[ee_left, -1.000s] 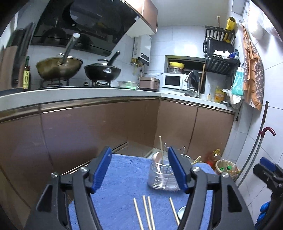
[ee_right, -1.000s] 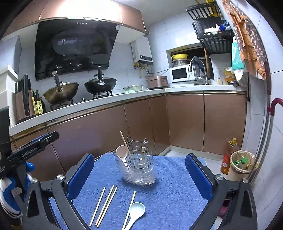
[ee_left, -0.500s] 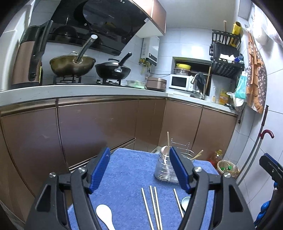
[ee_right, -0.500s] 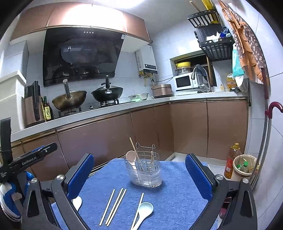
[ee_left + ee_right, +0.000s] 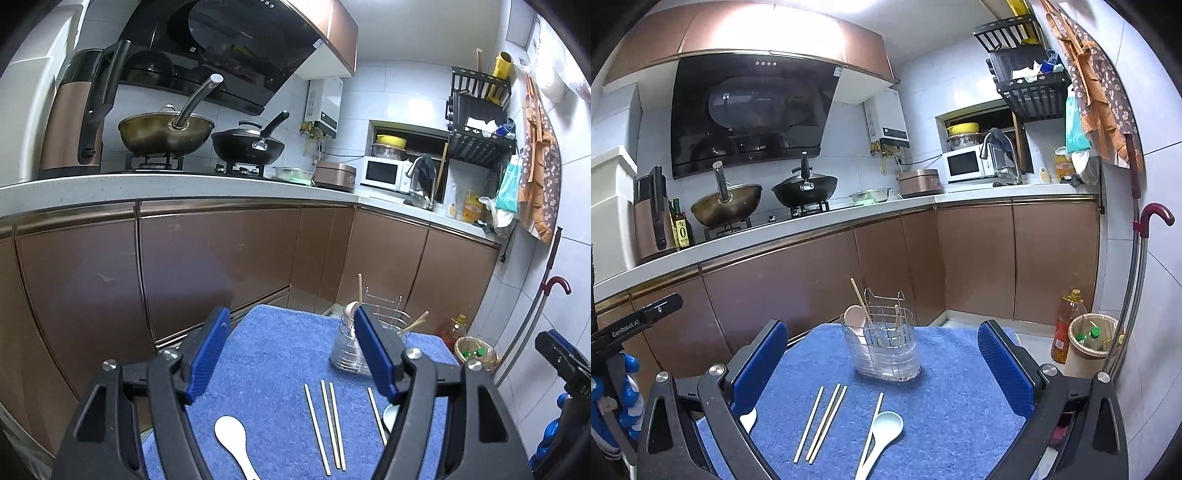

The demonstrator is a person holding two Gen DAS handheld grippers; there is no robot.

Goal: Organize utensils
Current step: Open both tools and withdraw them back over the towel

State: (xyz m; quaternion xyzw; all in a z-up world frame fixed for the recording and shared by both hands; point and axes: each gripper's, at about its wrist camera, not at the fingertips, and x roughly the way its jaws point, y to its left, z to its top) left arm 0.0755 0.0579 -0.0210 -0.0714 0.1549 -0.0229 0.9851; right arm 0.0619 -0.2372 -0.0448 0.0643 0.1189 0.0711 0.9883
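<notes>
A blue towel covers the table. At its far side stands a clear utensil holder with a wire rack; a pink spoon and a chopstick lean in it. Several chopsticks lie loose in front of it, beside a pale blue spoon. A white spoon lies nearer the left. My left gripper hovers open above the towel, the holder just behind its right finger. My right gripper is open wide and empty, short of the chopsticks.
Brown cabinets and a counter with two woks run behind the table. On the floor at the right stand an oil bottle and a waste bin. A red-handled umbrella leans on the wall.
My left gripper has drawn back and to the left, so the white spoon came into its view and the holder looks farther off. The right view shifted slightly. Both jaws stay open.
</notes>
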